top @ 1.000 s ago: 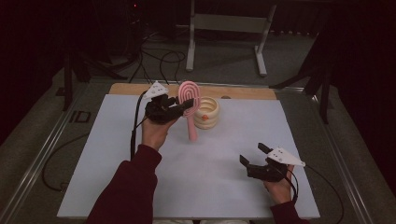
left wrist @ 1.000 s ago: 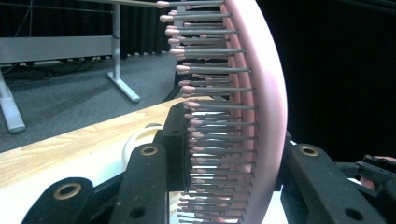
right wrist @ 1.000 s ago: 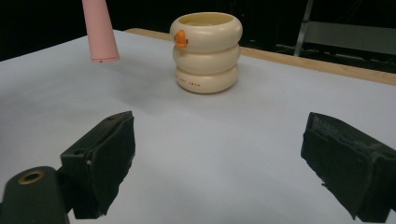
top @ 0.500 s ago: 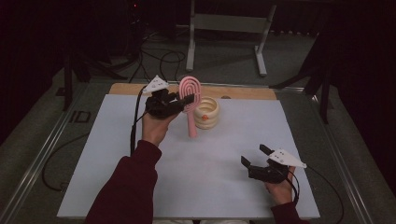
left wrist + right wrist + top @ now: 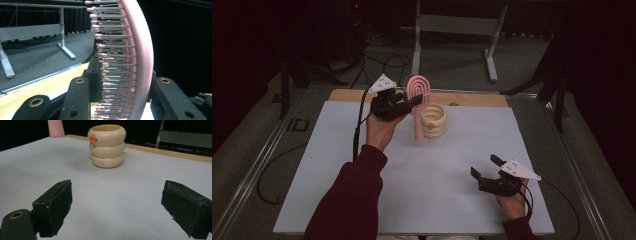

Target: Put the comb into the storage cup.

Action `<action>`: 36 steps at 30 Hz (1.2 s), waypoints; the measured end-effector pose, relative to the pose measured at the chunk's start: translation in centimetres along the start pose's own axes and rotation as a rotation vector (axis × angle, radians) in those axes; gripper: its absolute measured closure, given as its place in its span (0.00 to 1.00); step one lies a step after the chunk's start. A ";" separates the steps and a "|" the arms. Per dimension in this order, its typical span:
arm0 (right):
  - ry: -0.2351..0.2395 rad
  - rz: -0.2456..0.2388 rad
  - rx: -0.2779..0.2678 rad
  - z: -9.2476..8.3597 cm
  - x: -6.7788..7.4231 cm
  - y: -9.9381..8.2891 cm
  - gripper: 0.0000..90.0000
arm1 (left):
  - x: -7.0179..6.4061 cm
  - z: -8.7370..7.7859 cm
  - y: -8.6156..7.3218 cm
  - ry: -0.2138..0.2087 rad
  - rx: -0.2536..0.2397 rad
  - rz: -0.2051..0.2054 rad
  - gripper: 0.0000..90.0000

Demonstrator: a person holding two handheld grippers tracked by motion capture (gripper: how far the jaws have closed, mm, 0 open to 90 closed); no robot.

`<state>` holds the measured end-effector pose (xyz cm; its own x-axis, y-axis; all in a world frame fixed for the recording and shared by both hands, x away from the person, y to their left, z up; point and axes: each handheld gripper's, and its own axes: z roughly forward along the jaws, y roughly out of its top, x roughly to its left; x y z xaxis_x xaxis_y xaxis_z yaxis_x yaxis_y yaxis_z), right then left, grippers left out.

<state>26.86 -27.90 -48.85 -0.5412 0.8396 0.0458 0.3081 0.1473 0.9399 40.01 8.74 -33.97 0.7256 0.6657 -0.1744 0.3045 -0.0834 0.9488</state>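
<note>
The table (image 5: pixel 337 190) is taking up most of what I can see, its white top lying flat with a wooden strip (image 5: pixel 472 99) running along the far edge and a grey metal frame (image 5: pixel 452 25) standing on the carpet beyond it. A person's arm in a dark red sleeve (image 5: pixel 349 200) is reaching in from the near side toward the far middle of the table. That hand is carrying the left gripper (image 5: pixel 412 102), which is clamping the pink hairbrush (image 5: pixel 418 92) by its head; from the left gripper view the bristles (image 5: pixel 115 65) are pointing sideways between the 2 black jaws, which are pressing on both sides of the head. The hairbrush is standing nearly upright, head up, with its handle reaching down to the white top just beside the cream holder (image 5: pixel 433 121); I cannot tell whether the handle tip is touching the surface. The holder, shaped like 3 stacked rings with a small orange knob (image 5: pixel 93 138) near its rim, is sitting upright on the table near the far edge. Well apart from it, at the near right corner, the right gripper (image 5: pixel 484 167) is resting low over the table with its jaws standing wide and nothing between them, pointing toward the holder.
</note>
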 end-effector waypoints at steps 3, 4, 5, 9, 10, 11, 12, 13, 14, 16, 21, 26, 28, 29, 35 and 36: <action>-0.001 0.003 -0.002 -0.1 0.0 0.0 0.11 | 0.0 0.1 0.3 0.001 -0.001 0.005 0.71; -0.003 0.006 -0.006 -0.1 0.0 0.0 0.11 | -0.1 0.2 0.5 0.001 -0.003 0.007 0.71; -0.001 0.005 -0.004 -0.1 -0.1 0.0 0.11 | -0.1 0.3 0.6 0.005 -0.003 0.008 0.71; -0.002 0.007 -0.005 -0.2 -0.1 0.0 0.11 | 0.1 0.4 0.9 0.012 -0.009 0.008 0.71; -0.003 0.005 -0.007 -0.2 -0.1 0.0 0.11 | 0.1 0.5 1.0 0.014 -0.011 0.008 0.71; -0.006 0.005 -0.005 -0.2 -0.1 0.1 0.11 | 0.1 0.5 1.1 0.015 -0.014 0.007 0.71; -0.002 0.003 -0.006 -0.2 -0.1 0.1 0.11 | 0.1 0.5 1.1 0.015 -0.014 0.007 0.71; -0.002 0.003 -0.006 -0.2 -0.1 0.1 0.11 | 0.2 0.5 1.2 0.015 -0.011 0.009 0.71; -0.006 0.004 -0.006 -0.3 -0.2 0.1 0.11 | 0.2 0.6 1.3 0.019 -0.012 0.009 0.71; -0.005 0.006 -0.008 -0.2 -0.2 0.0 0.11 | 0.4 0.7 1.4 0.023 -0.008 0.011 0.71; -0.007 0.005 -0.006 -0.2 -0.2 0.0 0.11 | 0.5 0.9 1.5 0.025 -0.008 0.009 0.72; -0.005 0.004 -0.006 -0.2 -0.1 0.0 0.11 | 0.6 1.3 1.8 0.033 0.001 0.011 0.72; -0.006 0.005 -0.006 -0.2 -0.1 0.0 0.11 | 0.7 1.4 1.9 0.035 0.002 0.012 0.72; -0.006 0.005 -0.006 -0.2 -0.1 0.0 0.11 | 0.7 1.4 1.9 0.035 0.002 0.012 0.72; -0.004 0.007 -0.007 -0.2 -0.2 0.0 0.11 | 0.9 1.9 2.0 0.037 -0.003 0.000 0.72; -0.004 0.005 -0.006 -0.2 -0.2 0.0 0.11 | 1.0 2.1 2.1 0.038 -0.001 0.001 0.72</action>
<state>26.81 -28.15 -48.81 -0.5363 0.8426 0.0495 0.3065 0.1398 0.9416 42.66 7.66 -32.71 0.7022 0.6930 -0.1633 0.3033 -0.0836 0.9492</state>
